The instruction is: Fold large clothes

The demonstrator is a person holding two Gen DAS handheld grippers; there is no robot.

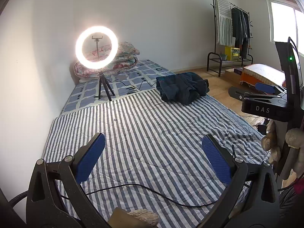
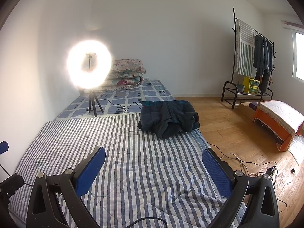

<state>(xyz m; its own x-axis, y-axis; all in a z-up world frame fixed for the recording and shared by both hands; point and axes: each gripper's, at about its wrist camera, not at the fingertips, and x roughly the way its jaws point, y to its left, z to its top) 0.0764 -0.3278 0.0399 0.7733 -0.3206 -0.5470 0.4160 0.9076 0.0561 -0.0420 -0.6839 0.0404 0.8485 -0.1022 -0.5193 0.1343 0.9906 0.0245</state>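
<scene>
left wrist: left gripper (image 1: pixel 153 145) spread wide, nothing in it, hanging over the striped quilt (image 1: pixel 144 133), dark jacket (image 1: pixel 182 88) crumpled at the far right edge | right wrist: right gripper (image 2: pixel 153 158) gaping too, empty, jacket (image 2: pixel 168 118) well ahead near the ring light (image 2: pixel 89 64)

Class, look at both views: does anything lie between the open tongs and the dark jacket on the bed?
Nothing visible does. Between both tongs and the crumpled jacket lies only bare striped quilt. The ring light stands off to the left.

Left hand-held gripper (image 1: pixel 153 157) spread wide above striped quilt (image 1: pixel 144 133); dark garment (image 1: pixel 182 88) beyond.
</scene>
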